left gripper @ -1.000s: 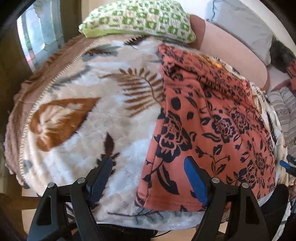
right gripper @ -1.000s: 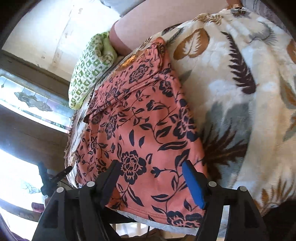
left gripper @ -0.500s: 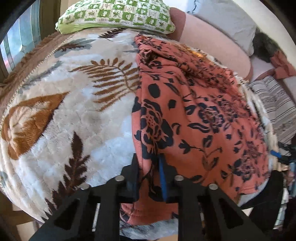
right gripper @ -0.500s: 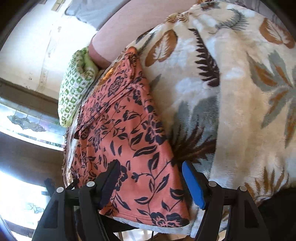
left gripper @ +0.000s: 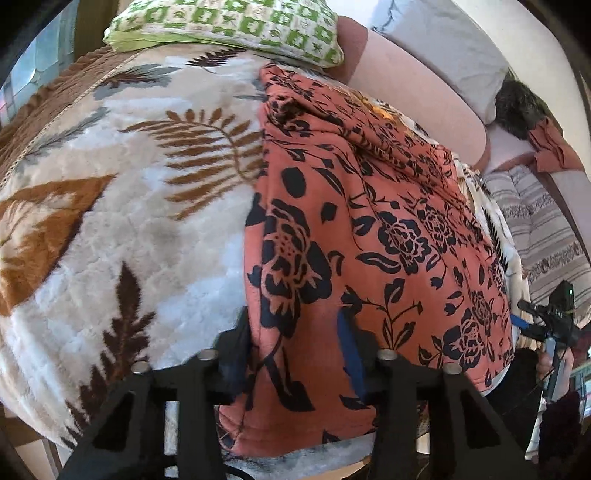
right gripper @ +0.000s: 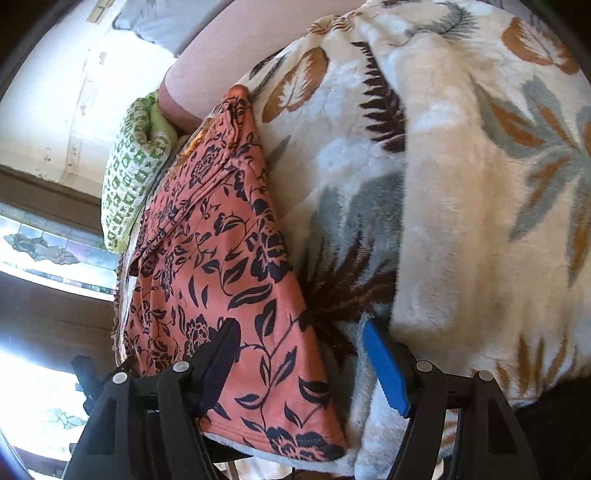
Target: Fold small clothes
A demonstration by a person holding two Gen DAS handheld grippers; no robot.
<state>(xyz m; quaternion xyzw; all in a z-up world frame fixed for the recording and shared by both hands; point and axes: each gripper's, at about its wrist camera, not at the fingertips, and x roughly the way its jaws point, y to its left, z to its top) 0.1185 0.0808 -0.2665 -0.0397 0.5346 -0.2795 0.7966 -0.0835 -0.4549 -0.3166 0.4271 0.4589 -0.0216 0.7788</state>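
A coral garment with a black flower print [left gripper: 369, 229] lies flat on a leaf-patterned plush blanket [left gripper: 122, 229]. My left gripper [left gripper: 295, 339] is at its near left corner. The left finger sits against the cloth's side edge and the blue pad [left gripper: 347, 347] presses into the fabric, with a bunched fold between them. The jaws are opening slightly. My right gripper [right gripper: 299, 347] stands open over the garment's [right gripper: 221, 258] near right corner. One finger is over the print, and the blue pad [right gripper: 386, 369] is over the blanket [right gripper: 461, 184].
A green-and-white patterned pillow [left gripper: 229, 26] lies at the far end beside a pink bolster [left gripper: 413, 92]. Striped bedding [left gripper: 546, 229] is to the right. A window [right gripper: 40, 251] is on the far left in the right wrist view. The blanket drops off at the near edge.
The left jaws went from wide open to pinching the garment's left edge, then widened a little. The right gripper sank and slid right, so it now straddles the garment's right edge.
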